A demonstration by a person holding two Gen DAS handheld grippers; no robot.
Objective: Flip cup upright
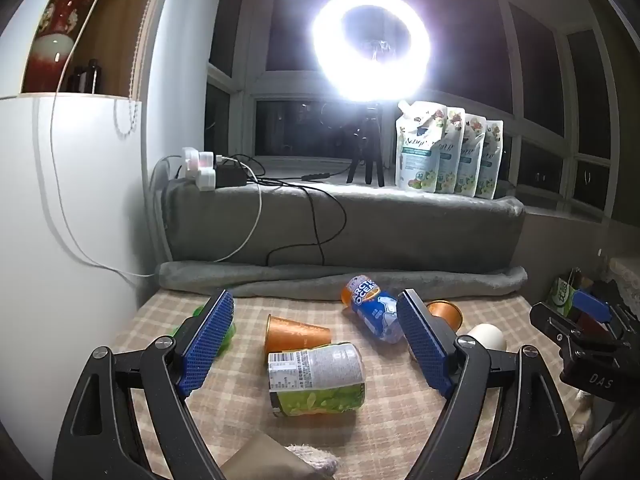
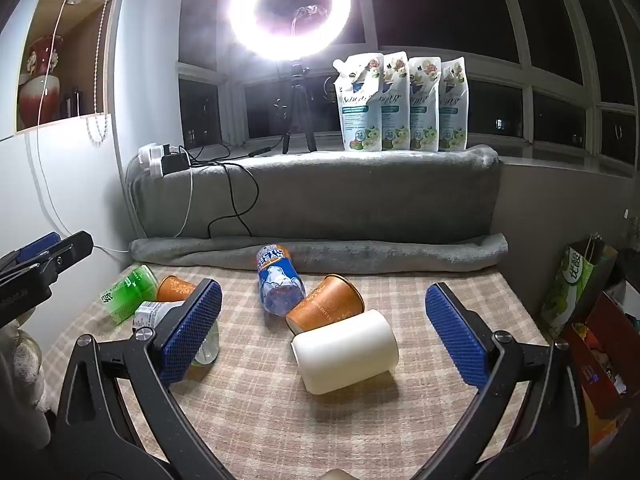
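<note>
A white cup [image 2: 347, 351] lies on its side on the checked tablecloth [image 2: 256, 400], between the fingers of my open, empty right gripper [image 2: 324, 334]. An orange paper cup [image 2: 326, 303] lies on its side just behind it. A second orange paper cup [image 1: 296, 334] lies on its side in the left wrist view, between the fingers of my open, empty left gripper [image 1: 316, 346]; it also shows at the left in the right wrist view [image 2: 176, 288]. The white cup [image 1: 486, 336] peeks from behind the left gripper's right finger.
A green-labelled can [image 1: 316, 378], a blue bottle [image 1: 372, 308] and a green bottle [image 2: 130, 290] lie on the cloth. A rolled grey blanket [image 2: 320, 252] borders the back. A ring light [image 2: 290, 6] and pouches [image 2: 402, 100] stand on the sill. A bag [image 2: 576, 284] stands at the right.
</note>
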